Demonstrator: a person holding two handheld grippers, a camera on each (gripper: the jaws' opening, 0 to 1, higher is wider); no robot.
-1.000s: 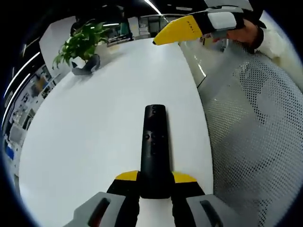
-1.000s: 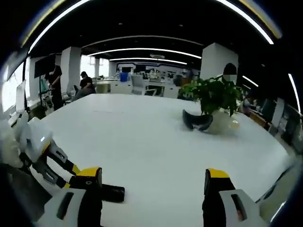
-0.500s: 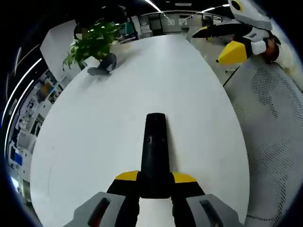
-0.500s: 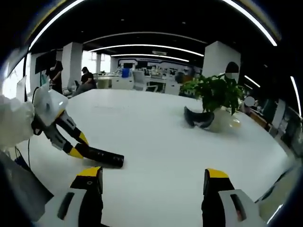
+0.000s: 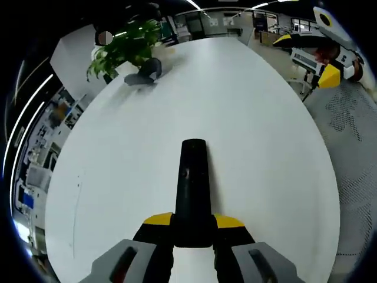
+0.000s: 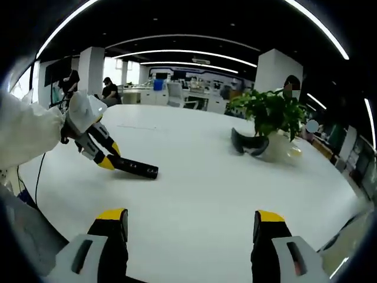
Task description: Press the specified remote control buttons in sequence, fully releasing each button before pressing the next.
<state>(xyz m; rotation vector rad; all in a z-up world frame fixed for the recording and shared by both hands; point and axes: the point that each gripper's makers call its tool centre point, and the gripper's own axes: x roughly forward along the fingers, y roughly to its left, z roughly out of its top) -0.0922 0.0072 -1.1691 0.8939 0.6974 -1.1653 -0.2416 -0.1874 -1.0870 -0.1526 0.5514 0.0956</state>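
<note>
A long black remote control points away from me over the white table, its near end clamped between the yellow-tipped jaws of my left gripper. In the right gripper view the same remote juts out from the left gripper, which a white-sleeved arm holds just above the table top. My right gripper stands open with nothing between its fingers, well back from the remote. The right gripper also appears at the far right of the left gripper view, beyond the table edge.
A potted green plant with a dark curved object at its base stands at the far side of the table. A mesh chair back lies beside the table's right edge. People stand in the office behind.
The left gripper has carried the remote further out over the table. The right gripper has drawn back and away from it; both views have shifted with the hands.
</note>
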